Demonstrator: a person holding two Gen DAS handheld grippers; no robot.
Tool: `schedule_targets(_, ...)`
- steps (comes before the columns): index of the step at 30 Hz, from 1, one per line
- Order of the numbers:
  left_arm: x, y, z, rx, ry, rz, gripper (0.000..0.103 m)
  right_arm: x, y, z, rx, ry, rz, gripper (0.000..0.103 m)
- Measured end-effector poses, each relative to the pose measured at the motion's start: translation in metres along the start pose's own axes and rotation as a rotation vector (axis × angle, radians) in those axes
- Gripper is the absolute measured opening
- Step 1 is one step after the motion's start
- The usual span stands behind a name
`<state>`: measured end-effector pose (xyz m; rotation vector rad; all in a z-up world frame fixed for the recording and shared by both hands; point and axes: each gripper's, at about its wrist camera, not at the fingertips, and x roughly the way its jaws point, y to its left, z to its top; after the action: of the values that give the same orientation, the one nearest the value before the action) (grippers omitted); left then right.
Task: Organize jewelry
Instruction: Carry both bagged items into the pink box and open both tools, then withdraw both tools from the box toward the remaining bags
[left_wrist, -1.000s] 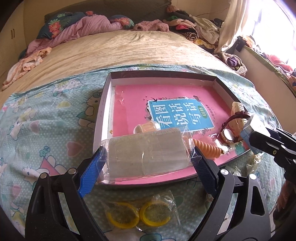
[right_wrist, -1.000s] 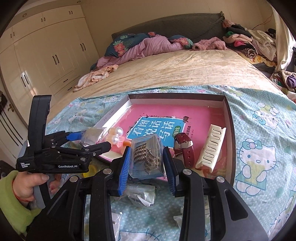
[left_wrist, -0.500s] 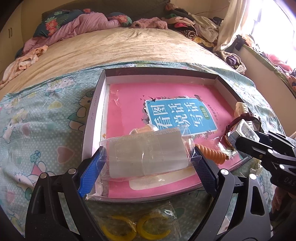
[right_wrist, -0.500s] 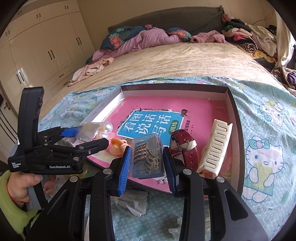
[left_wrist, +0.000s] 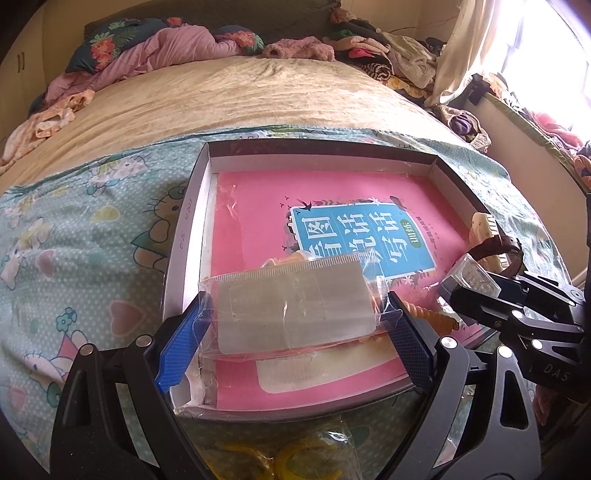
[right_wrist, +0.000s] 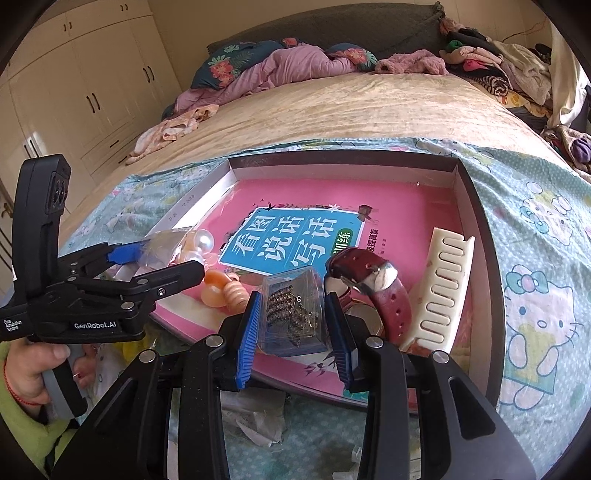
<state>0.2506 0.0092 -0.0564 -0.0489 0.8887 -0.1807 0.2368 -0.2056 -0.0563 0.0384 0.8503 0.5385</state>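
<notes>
Left black two-finger gripper with blue pads (left_wrist: 295, 328), jaws wide, apparently clamping; right black blue-padded gripper (right_wrist: 293, 325) narrow, both angled downward.

A wide bed (right_wrist: 332, 107) carries everything. Its far part is covered by a beige quilted spread (left_wrist: 229, 96), with a pink-purple blanket (right_wrist: 291, 66) and floral pillows (right_wrist: 229, 64) bunched at the headboard and a heap of clothes (right_wrist: 495, 70) piled at the far right. The near part is covered by a light teal cartoon-cat sheet (left_wrist: 74, 236). On that sheet sits a shallow open box (right_wrist: 480, 236) with a dark outer wall and white inside. Just near the box, on the sheet, lie a clear bag of yellow rings (left_wrist: 295, 458) and some crumpled clear wrappers (right_wrist: 255, 417).
</notes>
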Motion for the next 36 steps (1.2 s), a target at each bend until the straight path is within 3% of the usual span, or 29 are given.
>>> schedule_targets(15, -0.007, -0.003, -0.003, 0.005, -0.009, 0.020, 0.086, -0.040, 0.002, -0.004, 0.026, -0.058, 0.010, 0.057)
schedule_targets(19, -0.013, -0.003, -0.003, 0.005, -0.013, 0.026, 0.088, -0.052, 0.000, -0.006, 0.038, -0.081, 0.011, 0.069)
schedule_targets(28, -0.027, -0.004, -0.001, -0.003, -0.035, 0.042, 0.090, -0.077, 0.000, -0.009, 0.038, -0.120, -0.008, 0.077)
schedule_targets(36, -0.051, -0.002, 0.001, -0.017, -0.075, 0.052, 0.090, -0.096, 0.001, -0.009, 0.032, -0.152, -0.020, 0.077)
